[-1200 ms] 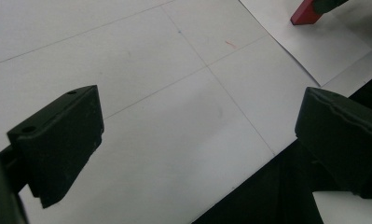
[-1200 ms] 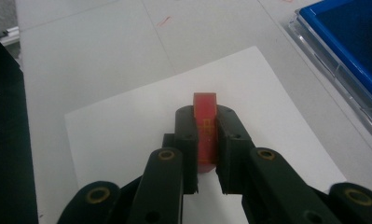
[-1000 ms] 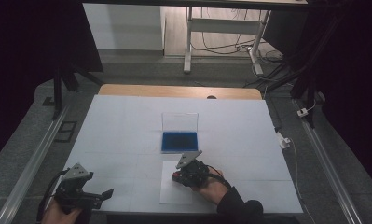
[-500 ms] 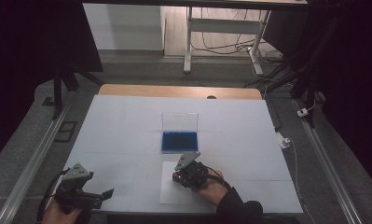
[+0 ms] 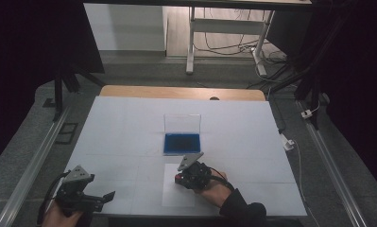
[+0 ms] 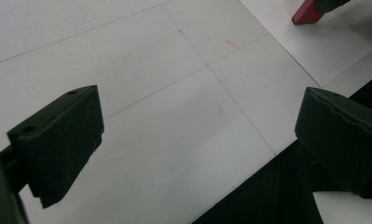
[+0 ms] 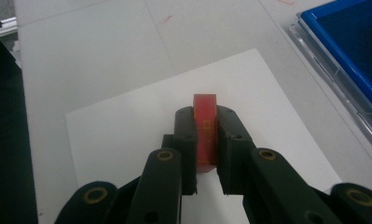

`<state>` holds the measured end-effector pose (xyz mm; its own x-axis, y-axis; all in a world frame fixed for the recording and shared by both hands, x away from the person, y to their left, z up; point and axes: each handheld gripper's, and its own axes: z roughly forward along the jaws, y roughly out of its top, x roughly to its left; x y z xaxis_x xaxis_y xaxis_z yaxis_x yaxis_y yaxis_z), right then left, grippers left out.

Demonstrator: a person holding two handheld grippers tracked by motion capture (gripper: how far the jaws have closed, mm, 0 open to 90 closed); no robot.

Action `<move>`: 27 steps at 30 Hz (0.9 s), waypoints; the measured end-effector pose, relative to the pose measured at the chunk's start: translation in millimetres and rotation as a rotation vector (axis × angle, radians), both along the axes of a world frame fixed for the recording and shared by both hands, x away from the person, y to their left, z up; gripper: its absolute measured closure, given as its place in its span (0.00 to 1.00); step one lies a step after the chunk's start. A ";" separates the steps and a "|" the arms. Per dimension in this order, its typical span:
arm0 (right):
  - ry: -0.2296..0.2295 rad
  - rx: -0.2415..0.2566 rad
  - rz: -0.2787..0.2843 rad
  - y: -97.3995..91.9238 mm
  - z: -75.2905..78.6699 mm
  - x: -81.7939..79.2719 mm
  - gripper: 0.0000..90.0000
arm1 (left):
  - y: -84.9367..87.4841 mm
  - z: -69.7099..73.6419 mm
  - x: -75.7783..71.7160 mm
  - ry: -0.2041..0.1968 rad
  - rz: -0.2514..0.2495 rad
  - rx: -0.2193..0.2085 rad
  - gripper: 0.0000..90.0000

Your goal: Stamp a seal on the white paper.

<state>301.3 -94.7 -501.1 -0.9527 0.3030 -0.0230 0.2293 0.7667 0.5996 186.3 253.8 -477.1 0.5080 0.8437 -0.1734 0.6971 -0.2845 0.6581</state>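
Nothing much has changed over the last second: your right tool [image 7: 206, 140] is clamped on the red block [image 7: 205, 133] just as it was, parked above the white sheet of paper [image 7: 127, 121] in front of the blue tray [image 5: 182, 143], and your left tool [image 5: 89, 198] sits where it did near the table's [image 5: 129, 123] front left corner. With no shift in either hand, I judge that you are mid-press or pausing with the block on the paper, not yet lifting away. The right tool's jaws are narrow, pinching the block by its two flat sides, its far end poking out past the tips; faint yellowish marks show on its top face, too small to read. Your left tool stands wide with nothing between its jaws, hanging over bare table near the front edge, and from its own camera you can catch the red block [image 6: 307, 13] at the paper [image 6: 323, 46] beyond. What you cannot tell: whether the block's underside really touches the sheet, since the jaws and your hand cover that contact in the high view and the right gripper view looks along the block, not under it. The tray's clear lid [image 5: 182, 124] stands upright behind it, and its dark contents are hard to make out.
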 end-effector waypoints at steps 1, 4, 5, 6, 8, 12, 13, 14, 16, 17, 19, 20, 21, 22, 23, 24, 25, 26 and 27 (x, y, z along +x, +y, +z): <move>0.001 0.010 -0.004 0.1 0.1 -0.2 0.88 | 0.0 -0.1 0.0 0.000 0.001 -0.001 0.02; 0.000 0.033 -0.007 -0.5 4.3 -0.9 0.88 | 0.2 -0.1 0.1 0.000 0.001 -0.002 0.02; -0.010 0.038 -0.003 -1.2 5.9 -0.8 0.88 | 0.2 -0.1 0.0 0.000 0.001 -0.002 0.02; -0.011 0.046 -0.004 -2.0 7.3 -1.0 0.88 | 0.2 -0.1 0.0 0.000 0.000 -0.002 0.02; -0.010 0.055 -0.012 -3.3 9.7 -1.6 0.88 | 0.2 0.0 0.0 0.000 0.000 -0.002 0.02; -0.011 0.074 -0.016 -7.7 14.6 -0.3 0.88 | 0.2 0.0 0.1 0.000 0.000 -0.003 0.02; -0.011 0.081 -0.016 -8.8 15.7 -0.1 0.88 | 0.4 -0.1 0.2 -0.001 -0.001 -0.003 0.02; -0.010 0.083 -0.018 -10.1 17.2 0.0 0.89 | 0.4 -0.1 0.3 -0.001 -0.001 -0.003 0.02; -0.004 0.093 -0.024 -12.6 20.1 0.5 0.88 | 0.5 0.0 0.2 -0.001 -0.001 -0.004 0.02; -0.004 0.098 -0.028 -13.8 21.6 0.8 0.88 | 0.6 0.0 0.2 -0.001 -0.001 -0.004 0.02; -0.006 0.114 -0.031 -16.3 24.3 1.9 0.89 | 0.6 0.0 0.2 -0.001 -0.001 -0.005 0.02; -0.008 0.117 -0.035 -17.5 25.7 2.1 0.89 | 0.6 0.0 0.2 -0.001 -0.001 -0.005 0.02; -0.004 0.121 -0.038 -18.5 27.0 2.3 0.88 | 0.6 0.0 0.2 -0.001 -0.001 -0.005 0.02; -0.002 0.128 -0.041 -19.5 27.9 2.6 0.88 | 0.6 0.0 0.1 0.000 0.000 -0.006 0.02; -0.002 0.131 -0.043 -20.5 28.9 2.9 0.88 | 0.7 0.0 0.1 0.000 0.000 -0.006 0.02; -0.003 0.134 -0.046 -21.3 29.6 3.3 0.88 | 0.7 0.0 0.1 0.000 0.000 -0.006 0.02; -0.005 0.137 -0.047 -22.1 30.2 3.8 0.88 | 0.8 0.0 0.1 0.000 0.000 -0.007 0.02; -0.001 0.140 -0.050 -22.6 30.9 3.9 0.89 | 0.8 0.0 0.2 0.000 0.000 -0.007 0.02; -0.001 0.143 -0.053 -23.1 31.4 4.1 0.89 | 0.8 0.0 0.2 0.000 0.000 -0.006 0.02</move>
<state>305.5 -117.8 -469.6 -0.9354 0.3528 0.0231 0.2665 0.6604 0.7020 186.5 254.6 -477.1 0.5081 0.8425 -0.1787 0.6970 -0.2803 0.6600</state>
